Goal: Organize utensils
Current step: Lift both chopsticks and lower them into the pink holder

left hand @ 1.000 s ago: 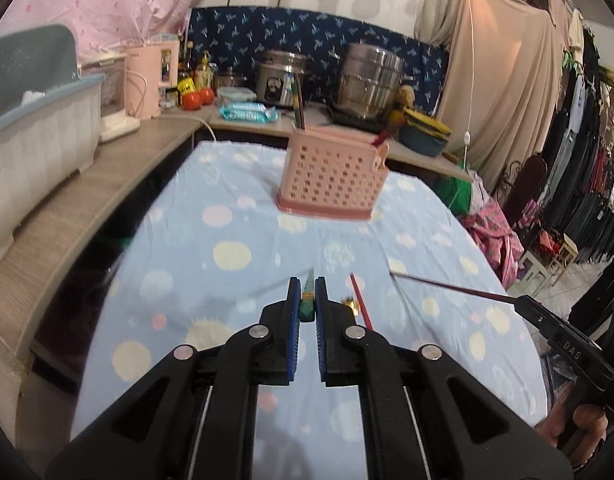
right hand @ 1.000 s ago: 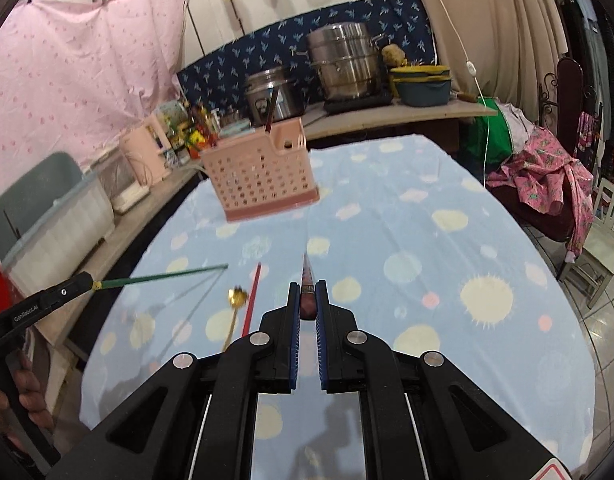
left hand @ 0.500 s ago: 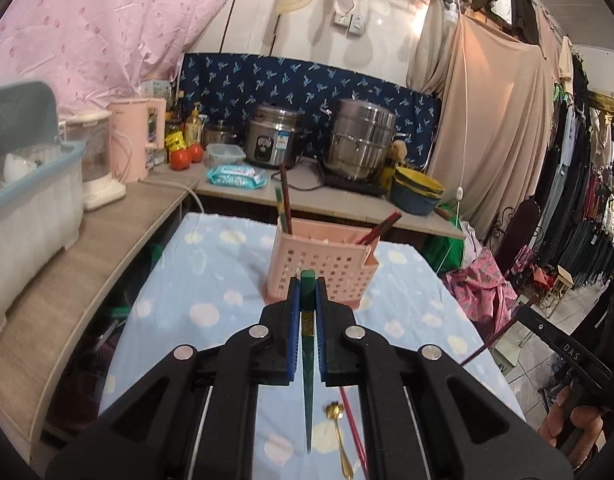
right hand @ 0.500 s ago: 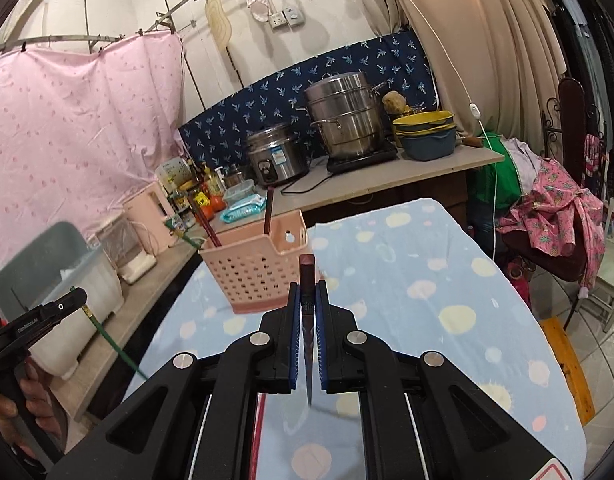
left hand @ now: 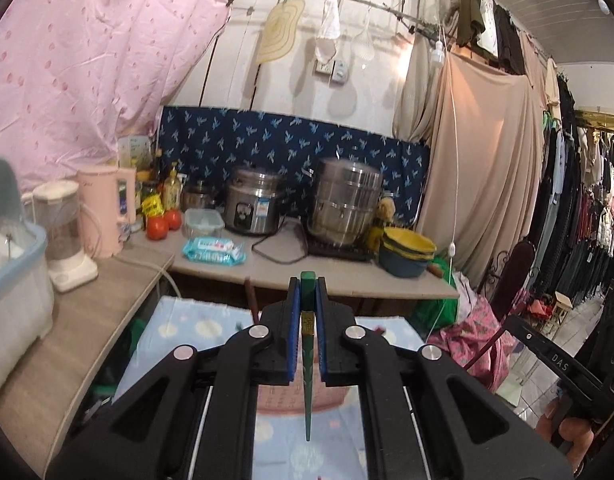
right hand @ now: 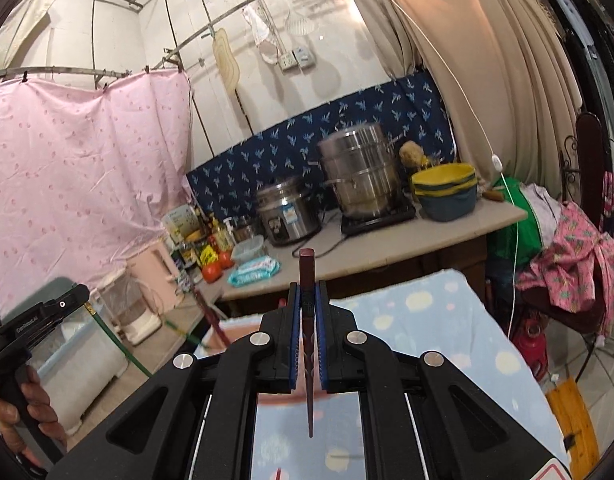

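Pinching a green chopstick (left hand: 307, 364) upright, the left claw (left hand: 307, 292) is raised above the pink basket (left hand: 303, 400); the right claw's body reads "DAS". From the right wrist, the right claw (right hand: 307, 296) clamps a dark red chopstick (right hand: 308, 344), tip downward, over the blue-clothed surface (right hand: 439, 320).

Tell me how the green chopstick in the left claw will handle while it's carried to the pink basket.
The green chopstick looks stiff: it hangs straight, tip down, from the left claw. It is probably light, being so thin. Pinched only near its thick end, it may pivot or slip between the pads, since its surface looks glossy. The pink basket sits just below.
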A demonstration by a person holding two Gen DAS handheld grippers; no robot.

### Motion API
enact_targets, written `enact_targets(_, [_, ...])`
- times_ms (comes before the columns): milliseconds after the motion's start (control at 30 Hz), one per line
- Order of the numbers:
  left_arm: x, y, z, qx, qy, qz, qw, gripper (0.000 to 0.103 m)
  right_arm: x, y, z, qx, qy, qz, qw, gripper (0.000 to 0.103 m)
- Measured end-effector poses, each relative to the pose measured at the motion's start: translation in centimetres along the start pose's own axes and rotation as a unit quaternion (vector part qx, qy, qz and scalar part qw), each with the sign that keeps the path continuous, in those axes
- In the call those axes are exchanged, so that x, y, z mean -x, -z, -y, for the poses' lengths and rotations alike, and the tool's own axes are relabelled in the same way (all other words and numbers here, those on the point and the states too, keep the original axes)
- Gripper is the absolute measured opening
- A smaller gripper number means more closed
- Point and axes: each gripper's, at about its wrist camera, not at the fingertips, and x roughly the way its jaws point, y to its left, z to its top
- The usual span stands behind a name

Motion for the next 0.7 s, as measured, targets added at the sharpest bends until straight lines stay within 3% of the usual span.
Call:
enact_targets(167, [-3.2,-3.1,0.7,-0.001,-0.005,0.033,0.9994,0.007,-3.7,-3.5,0.3,-0.02,-0.002,0.024,1.0,0.007])
enact_targets(333, [-6.3,-4.1,0.7,-0.006,-0.012,0.046,0.9988,0.007,-7.6,-5.3,-0.8,-0.012,-0.005,0.033,0.999,0.007])
enact_targets(700, [-12.8,-0.8,-0.4,-0.012,-0.026,-0.006,0.9996,0.007,-14.5,-2.7,-0.5,-0.007,-0.002,-0.027,1.0,0.007])
